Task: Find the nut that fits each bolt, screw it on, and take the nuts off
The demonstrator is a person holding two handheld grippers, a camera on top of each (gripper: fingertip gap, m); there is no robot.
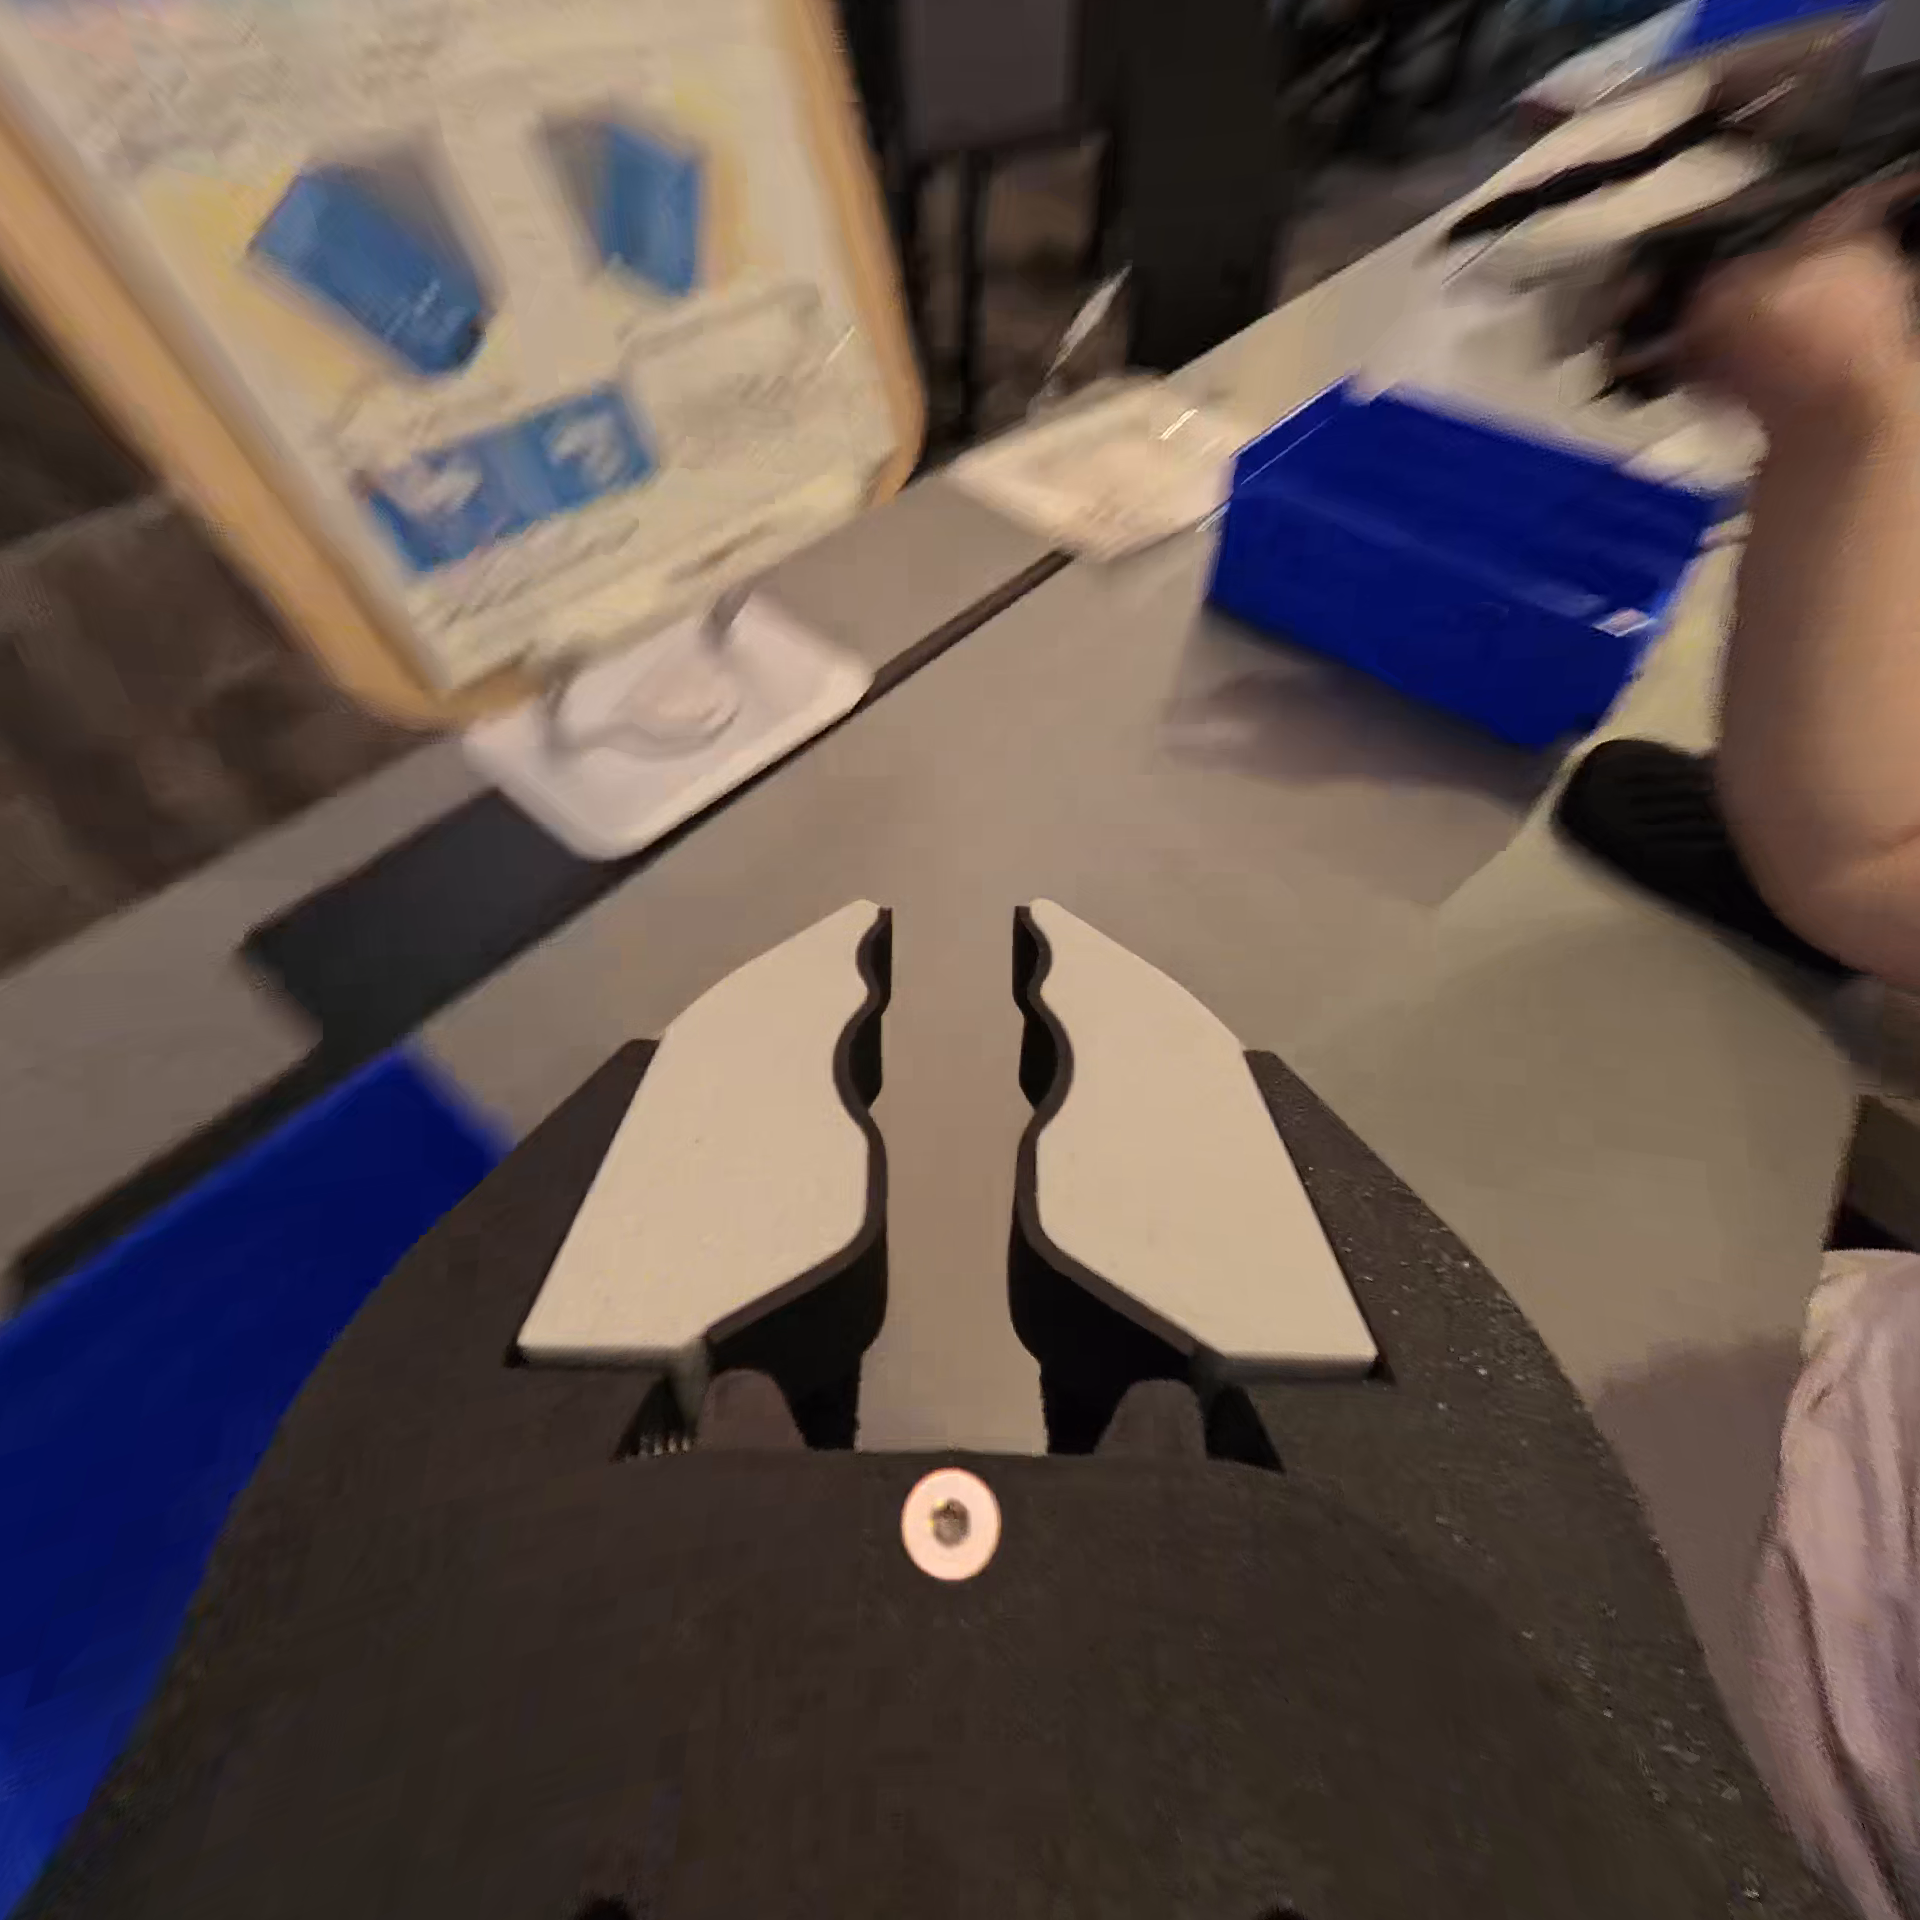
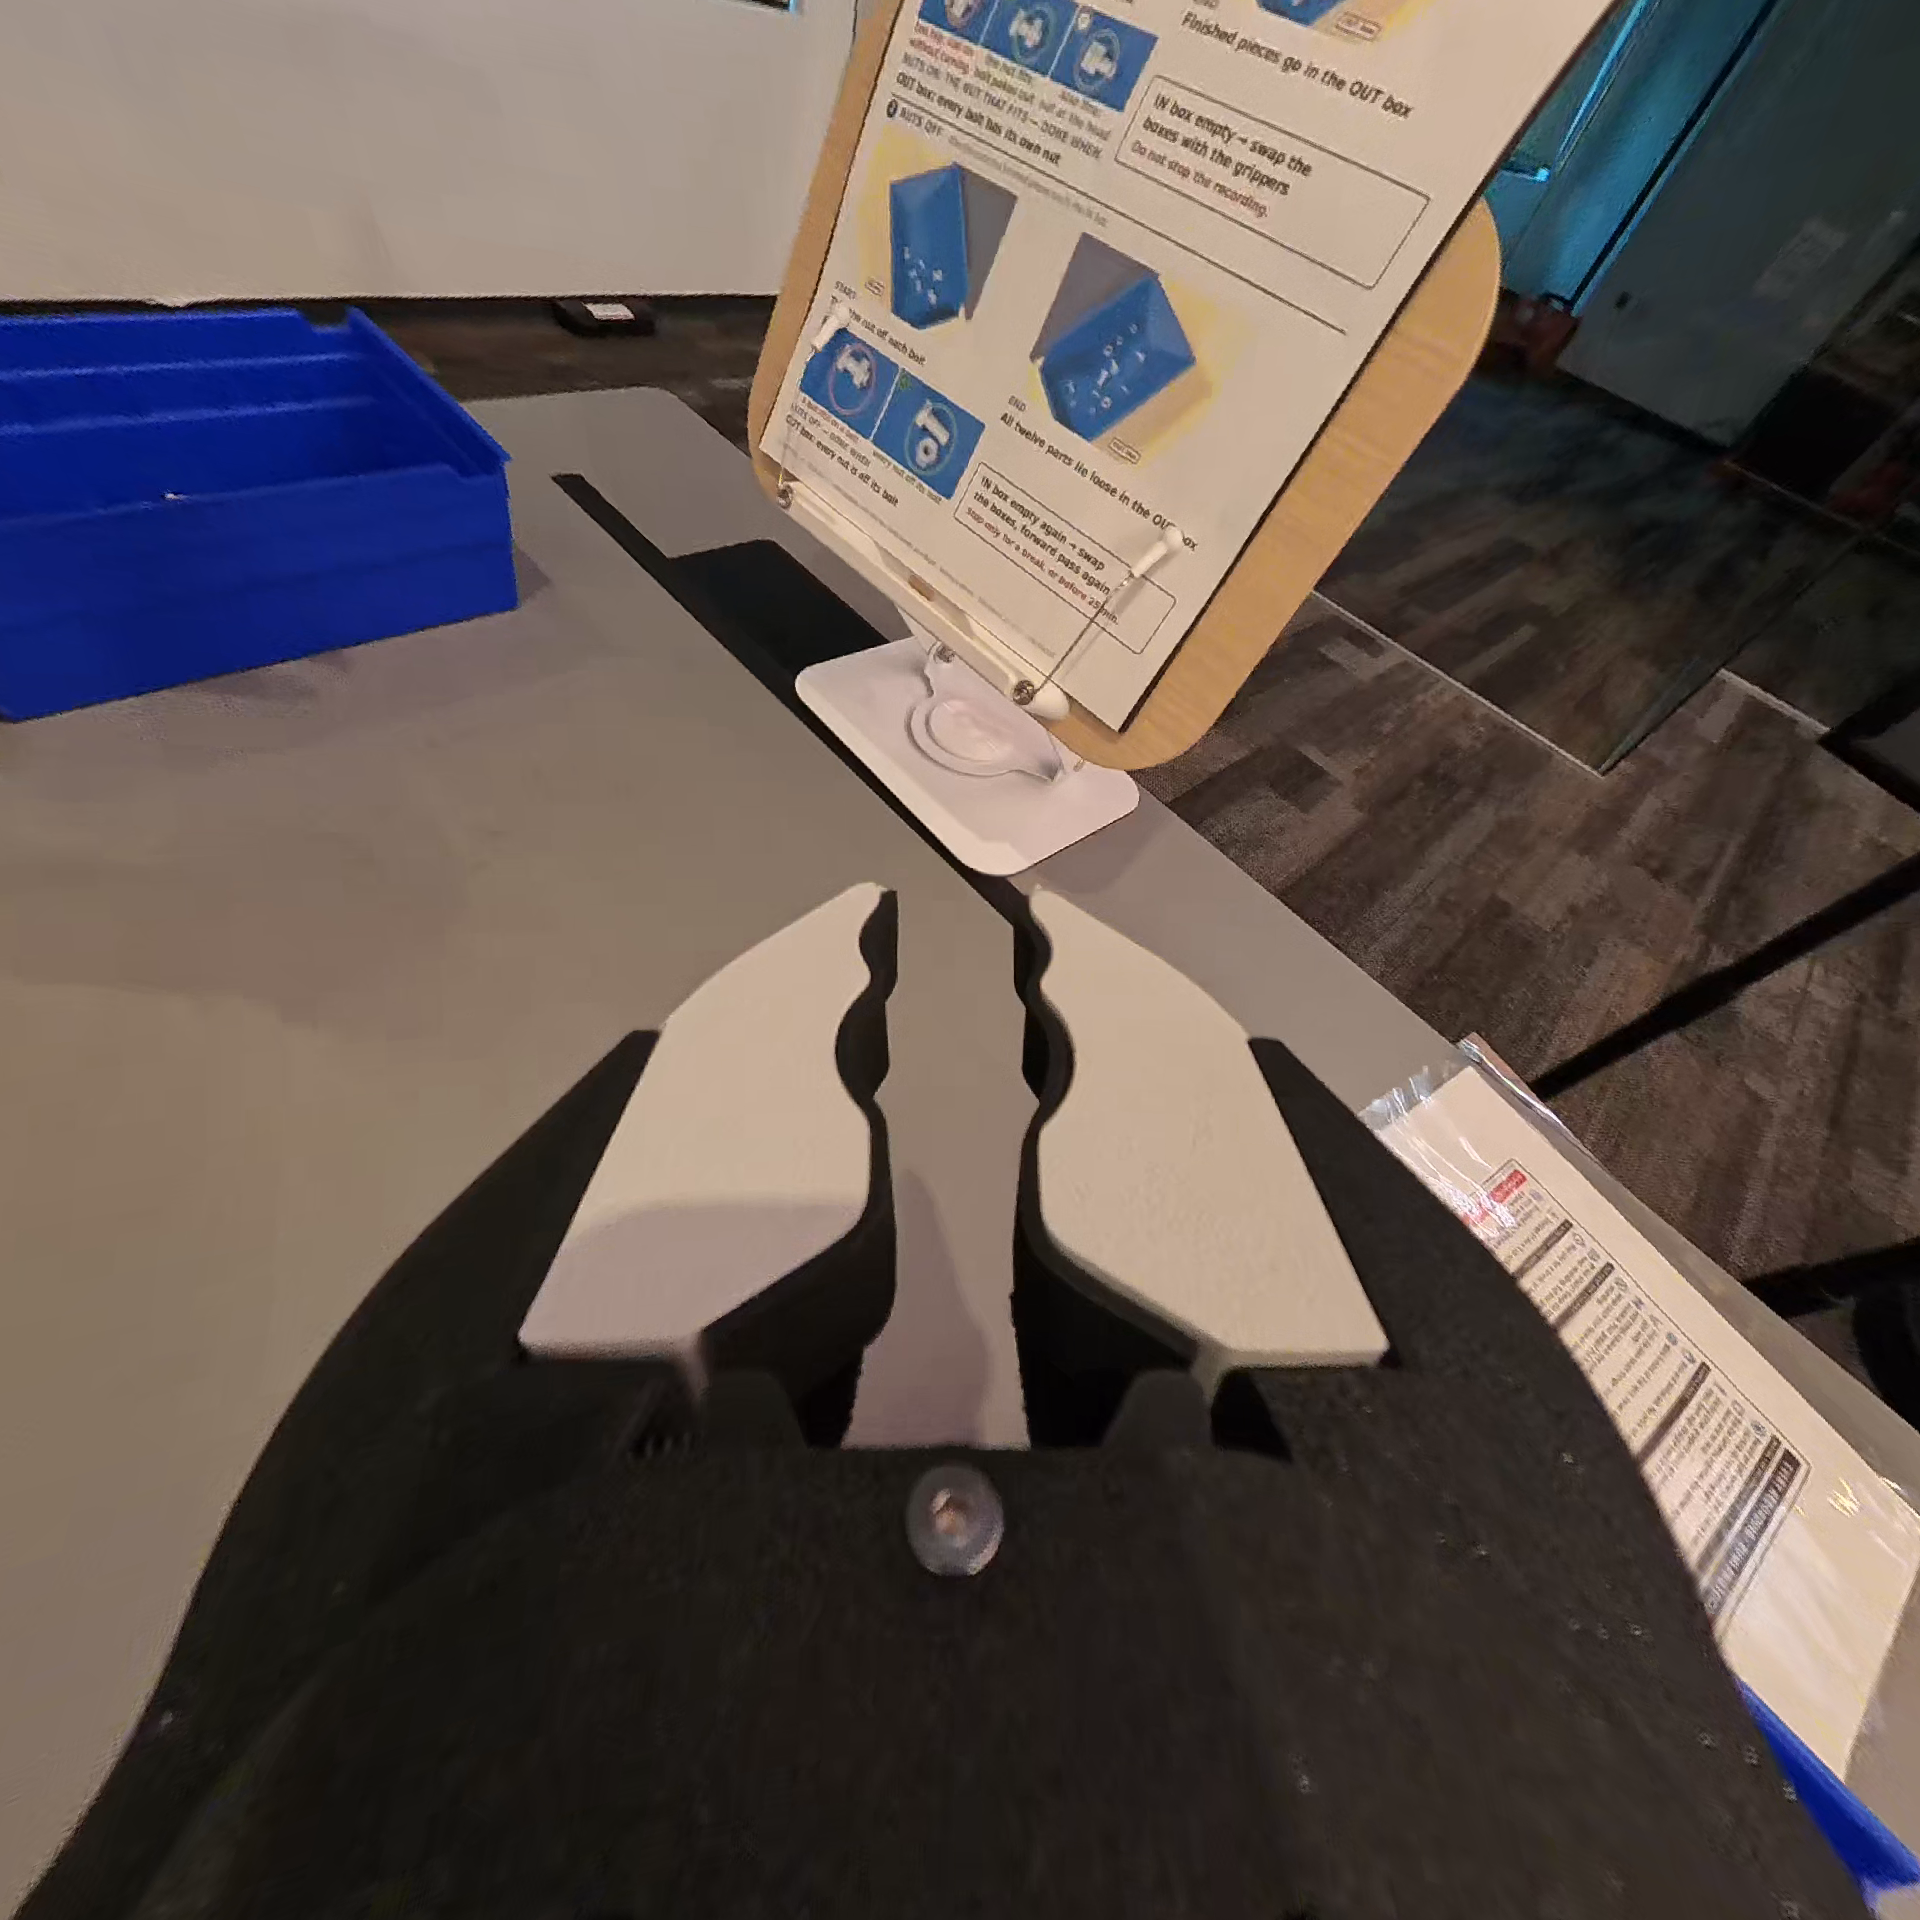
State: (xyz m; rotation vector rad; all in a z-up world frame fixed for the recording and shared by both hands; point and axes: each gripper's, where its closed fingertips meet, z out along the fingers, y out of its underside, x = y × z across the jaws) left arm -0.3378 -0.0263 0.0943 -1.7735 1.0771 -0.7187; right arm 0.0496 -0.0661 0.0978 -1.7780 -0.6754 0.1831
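No bolt or nut shows clearly in either view. My left gripper (image 1: pixel 951 920) is open and empty, held over the grey table (image 1: pixel 1039 810); this view is blurred by motion. A blue box (image 1: pixel 1455 561) stands ahead to its right, and a second blue box (image 1: pixel 208 1299) lies close at the lower left. My right gripper (image 2: pixel 956 904) is open and empty above the table (image 2: pixel 312 935), near its far edge. A blue box (image 2: pixel 229 499) stands far left of it, with only a tiny pale speck visible inside.
An instruction board on a white stand (image 2: pixel 1091 364) sits at the table's far edge, also in the left wrist view (image 1: pixel 468 343). A clear bag with printed paper (image 2: pixel 1662 1403) lies at the right. A person's arm (image 1: pixel 1818 623) holds the other gripper (image 1: pixel 1662 187), blurred. There is about 40 cm between the tips of the two grippers.
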